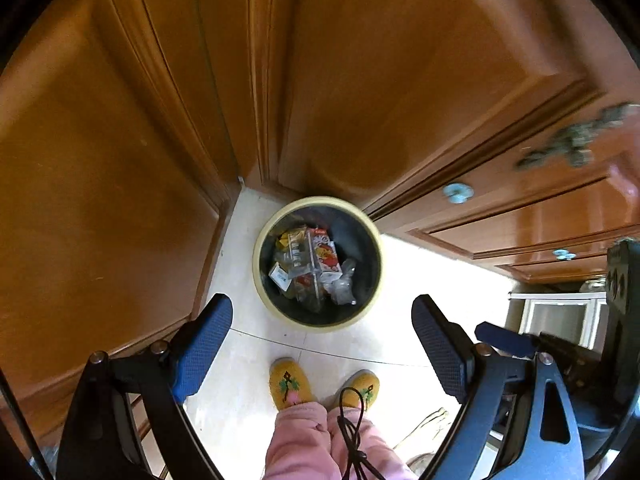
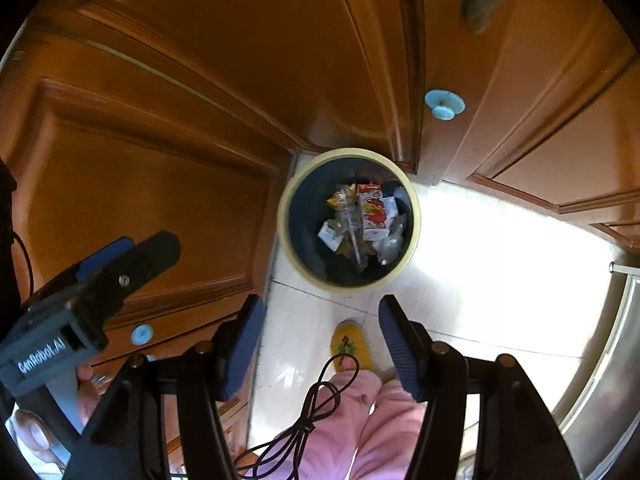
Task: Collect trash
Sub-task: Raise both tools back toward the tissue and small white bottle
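Note:
A round trash bin with a cream rim stands on the pale tiled floor in a corner of wooden cabinets; it also shows in the right wrist view. Inside lie a red and white carton, a clear plastic bottle and several wrappers. My left gripper is open and empty, high above the bin. My right gripper is open and empty, also above the bin. The left gripper shows at the left of the right wrist view.
Brown wooden cabinet doors with blue knobs surround the bin. The person's yellow slippers and pink trousers stand just before it. A black cable hangs down. A steel appliance is at the right.

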`<state>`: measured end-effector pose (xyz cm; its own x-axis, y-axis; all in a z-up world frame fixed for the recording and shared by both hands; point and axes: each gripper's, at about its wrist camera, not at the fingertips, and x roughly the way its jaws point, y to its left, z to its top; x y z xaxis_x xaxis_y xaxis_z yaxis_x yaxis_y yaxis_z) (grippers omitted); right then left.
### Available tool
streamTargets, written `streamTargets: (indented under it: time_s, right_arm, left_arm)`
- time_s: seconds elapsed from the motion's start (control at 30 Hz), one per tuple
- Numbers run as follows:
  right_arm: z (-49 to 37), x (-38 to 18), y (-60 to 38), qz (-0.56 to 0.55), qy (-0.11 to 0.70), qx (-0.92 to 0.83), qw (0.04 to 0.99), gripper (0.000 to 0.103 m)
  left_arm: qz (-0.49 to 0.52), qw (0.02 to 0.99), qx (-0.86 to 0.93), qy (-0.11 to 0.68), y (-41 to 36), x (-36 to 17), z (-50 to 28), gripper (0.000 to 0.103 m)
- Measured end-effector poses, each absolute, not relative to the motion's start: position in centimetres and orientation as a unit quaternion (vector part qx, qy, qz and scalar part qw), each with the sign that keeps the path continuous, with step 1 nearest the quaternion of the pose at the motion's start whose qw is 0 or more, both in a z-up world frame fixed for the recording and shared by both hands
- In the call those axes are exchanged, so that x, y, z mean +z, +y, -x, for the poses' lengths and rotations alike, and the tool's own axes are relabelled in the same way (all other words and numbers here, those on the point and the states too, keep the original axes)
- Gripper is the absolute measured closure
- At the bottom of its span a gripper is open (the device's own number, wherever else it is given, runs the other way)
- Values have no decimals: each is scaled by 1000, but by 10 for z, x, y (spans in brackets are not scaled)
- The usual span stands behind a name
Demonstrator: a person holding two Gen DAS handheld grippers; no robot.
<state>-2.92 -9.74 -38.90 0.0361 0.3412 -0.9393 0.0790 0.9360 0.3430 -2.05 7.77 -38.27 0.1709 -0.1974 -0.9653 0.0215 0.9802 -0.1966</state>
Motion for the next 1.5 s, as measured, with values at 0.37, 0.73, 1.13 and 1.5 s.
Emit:
streamTargets:
  time_s: [0.37, 0.73, 1.13, 1.5]
  right_arm:
    - [71, -213, -140, -146, 600, 94, 781, 43]
    - [89, -68, -179, -159, 468, 61, 867, 43]
    - [72, 5, -186, -153, 370, 23, 916, 43]
    - [37, 23, -189, -167, 352, 20, 921, 43]
  left_arm:
    - [35, 805, -112, 581, 38, -210, 43, 13]
    - [-4, 864, -180, 469, -4, -66, 38, 13]
    - [-32, 896, -193, 399, -14, 16, 7, 13]
    - [-59, 905, -182, 381, -14, 33, -18, 13]
